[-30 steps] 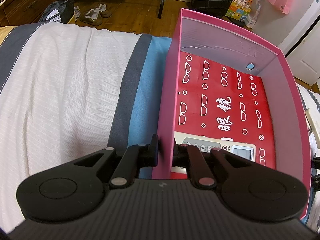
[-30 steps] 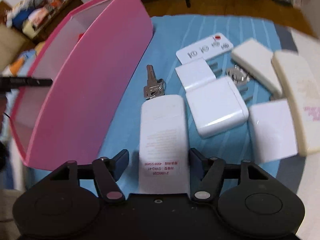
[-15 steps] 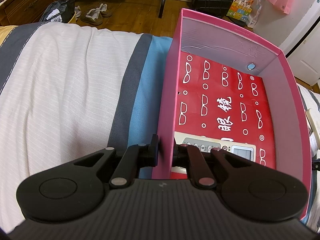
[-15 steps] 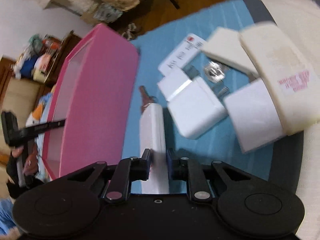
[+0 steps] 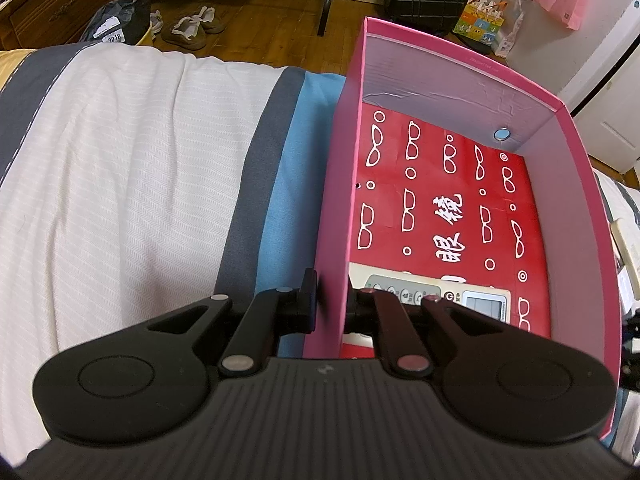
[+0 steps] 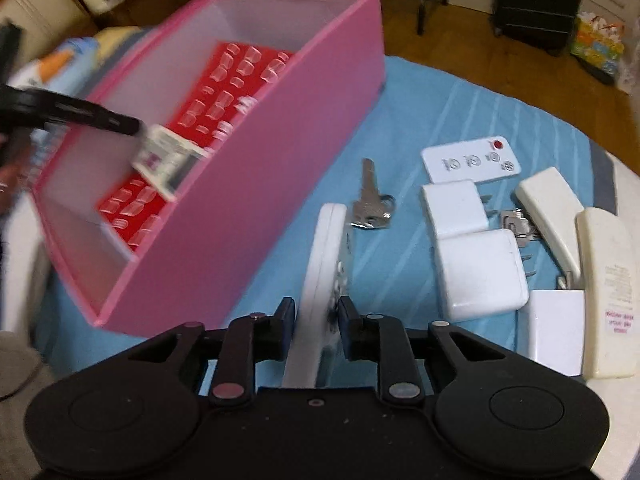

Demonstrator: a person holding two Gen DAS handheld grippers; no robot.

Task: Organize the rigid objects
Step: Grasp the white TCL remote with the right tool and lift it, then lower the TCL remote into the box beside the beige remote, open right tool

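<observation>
Tool (image 5: 330,304) on pink box (image 5: 576,184) wall, remote (image 5: 430,294) inside

One pink box (image 6: 256,200). Three remotes: one inside box (image 5: 432,294), one on edge lower centre (image 6: 320,276), one flat upper right (image 6: 472,160). Three white chargers (image 6: 480,276). One key (image 6: 370,196).

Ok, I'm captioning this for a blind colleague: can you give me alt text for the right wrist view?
The right gripper is shut on a white remote held on edge, beside a pink box on a blue bedspread. To the right lie keys, a small flat remote, white chargers and cream cases. At left, the left gripper's finger reaches over the box wall.
</observation>
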